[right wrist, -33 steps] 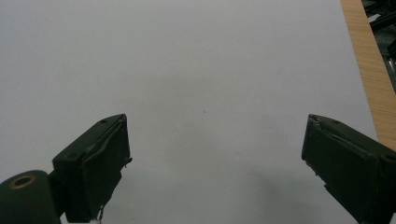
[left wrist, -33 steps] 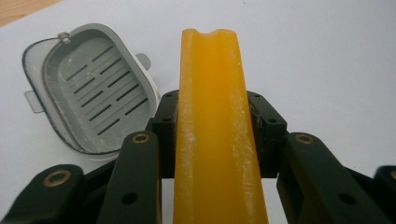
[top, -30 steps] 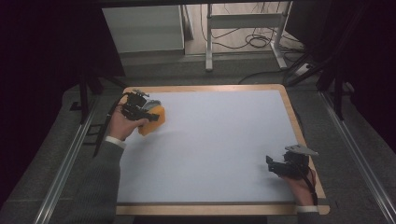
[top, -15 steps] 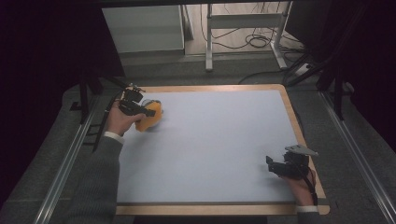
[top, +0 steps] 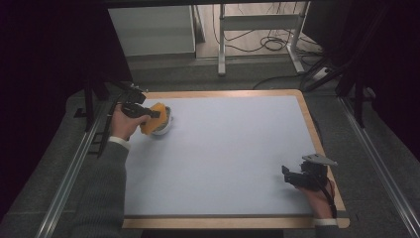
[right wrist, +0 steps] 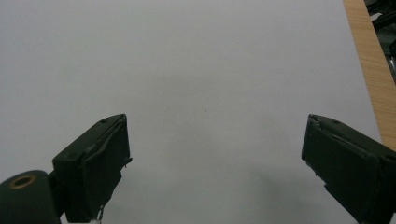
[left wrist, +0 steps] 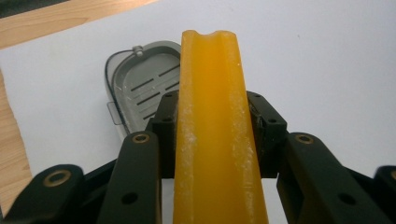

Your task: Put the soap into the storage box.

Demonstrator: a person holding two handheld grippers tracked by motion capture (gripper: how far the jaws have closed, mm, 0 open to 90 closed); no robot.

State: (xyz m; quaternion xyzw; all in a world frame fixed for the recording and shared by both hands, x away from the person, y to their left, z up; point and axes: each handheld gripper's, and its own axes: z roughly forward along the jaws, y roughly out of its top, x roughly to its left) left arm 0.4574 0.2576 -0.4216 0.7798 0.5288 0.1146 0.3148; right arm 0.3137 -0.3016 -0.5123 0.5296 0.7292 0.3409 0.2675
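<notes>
The left gripper (top: 148,113) has its jaws closed tight on a yellow bar of soap (left wrist: 212,135), holding it by its two long sides so that it sticks out in front, at the far left corner of the white mat (top: 228,158). Just past the tip of the soap sits a small grey soap dish (left wrist: 142,86) with slots in its floor and a clear rim; in the high view the soap (top: 151,119) hangs right over the dish (top: 163,128), though I cannot tell whether it touches it yet. The right gripper (top: 297,177) rests near the right front edge of the mat, its jaws wide apart with nothing between them, well apart from the work. To my eye the risk lies in the setting down: the soap looks slick and chalky where the pads bite, so it could slide or twist in the grip if it is tipped, and a bar that comes down off centre might catch the rim and tip or push the light dish, since nothing steadies it. Letting go too high could make it bounce out onto the mat. The dish also sits close to the wooden border (top: 218,94) of the table, so a shove that way would send it toward the edge. Otherwise the mat is bare, nothing stands between soap and dish, and beyond the table there are only table legs and loose cables (top: 262,44) on the floor
</notes>
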